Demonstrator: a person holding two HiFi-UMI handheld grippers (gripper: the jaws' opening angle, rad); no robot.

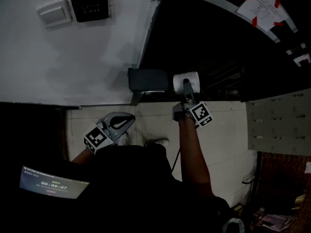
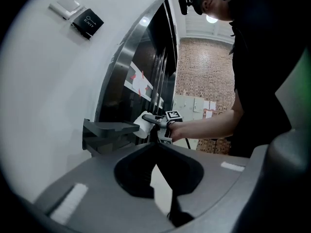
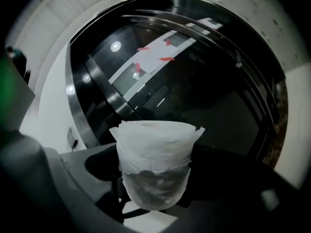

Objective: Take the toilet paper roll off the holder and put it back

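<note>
Right gripper [image 1: 187, 92] raised at the wall [image 1: 73, 57], jaws clamped on the roll [image 1: 179, 80], 1 jaw on each side. Roll sits at the right end of the grey holder [image 1: 148, 79]; cannot tell if it is seated on it or just clear. Left gripper [image 1: 121, 123] held low, well apart from the holder, jaws closed together with nothing between them.

An entryway: exit button [image 1: 90, 6] beside glass door [image 1: 204, 42].
</note>
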